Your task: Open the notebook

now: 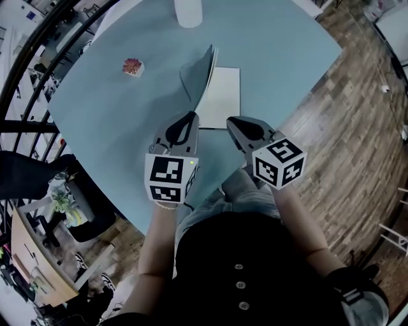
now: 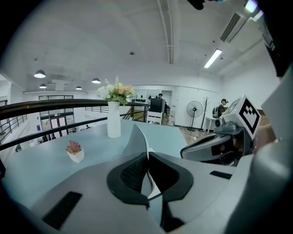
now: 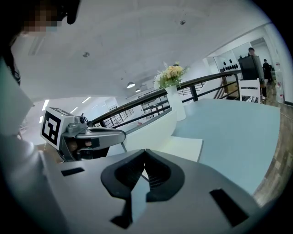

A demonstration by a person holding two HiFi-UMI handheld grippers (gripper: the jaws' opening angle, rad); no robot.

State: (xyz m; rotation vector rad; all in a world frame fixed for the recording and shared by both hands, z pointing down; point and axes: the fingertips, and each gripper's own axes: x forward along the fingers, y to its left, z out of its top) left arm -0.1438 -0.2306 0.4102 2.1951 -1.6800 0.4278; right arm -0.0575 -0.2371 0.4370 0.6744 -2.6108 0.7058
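With 1 vase (image 1: 188, 11) and 1 potted plant (image 1: 133, 67) nearby, the left gripper (image 1: 191, 116) has its jaws clamped on the raised cover (image 1: 199, 73) of 1 notebook (image 1: 223, 89), while the right gripper (image 1: 231, 121) has its jaws together, empty.

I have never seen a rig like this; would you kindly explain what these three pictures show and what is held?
A person works two hand-held tongs; the marker cubes belong to them. One picture looks down from a head camera; the others come from cameras on each tool. On the pale blue table are a notebook, a white vase and a small potted plant. The left tongs are shut on the notebook's cover, lifted off the white page. The right tongs are shut and empty.
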